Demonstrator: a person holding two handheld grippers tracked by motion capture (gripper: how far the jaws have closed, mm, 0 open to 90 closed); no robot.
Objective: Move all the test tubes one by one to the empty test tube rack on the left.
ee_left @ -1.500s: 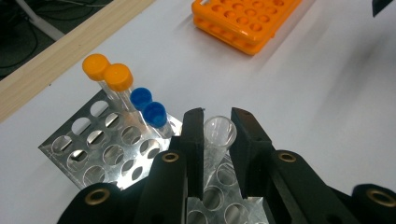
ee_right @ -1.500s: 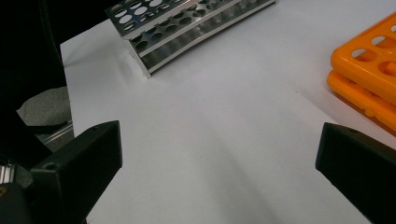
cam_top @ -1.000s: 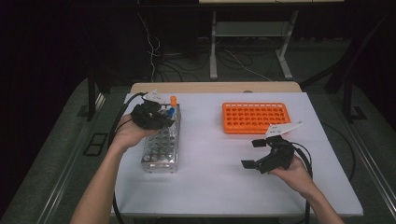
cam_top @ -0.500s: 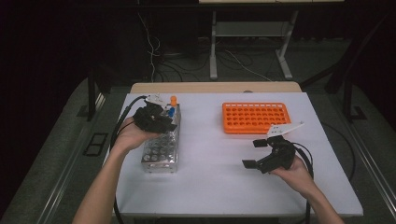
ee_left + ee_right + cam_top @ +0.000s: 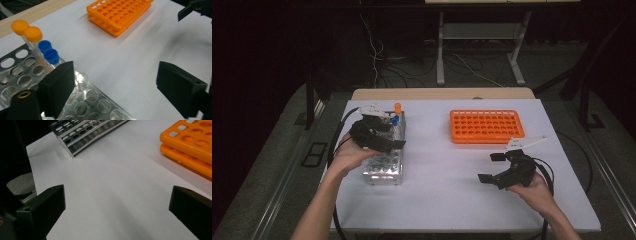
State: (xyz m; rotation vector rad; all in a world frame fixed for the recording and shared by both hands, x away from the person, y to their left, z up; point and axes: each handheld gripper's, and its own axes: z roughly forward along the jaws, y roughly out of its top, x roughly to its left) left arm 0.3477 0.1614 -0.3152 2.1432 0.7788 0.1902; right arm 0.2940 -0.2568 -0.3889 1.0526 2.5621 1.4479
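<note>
Left gripper (image 5: 116,93) jaws spread wide, empty, over the clear perforated tube rack (image 5: 32,75); small uncapped clear tube (image 5: 81,81) just beside its left jaw. Right gripper (image 5: 116,216) jaws spread, empty, above bare white table (image 5: 112,185).

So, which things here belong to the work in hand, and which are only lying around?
In the job:
- left gripper, open over the metal rack
- capped tubes
- uncapped tube

Lying about:
- orange rack
- right gripper, open above bare table
</note>
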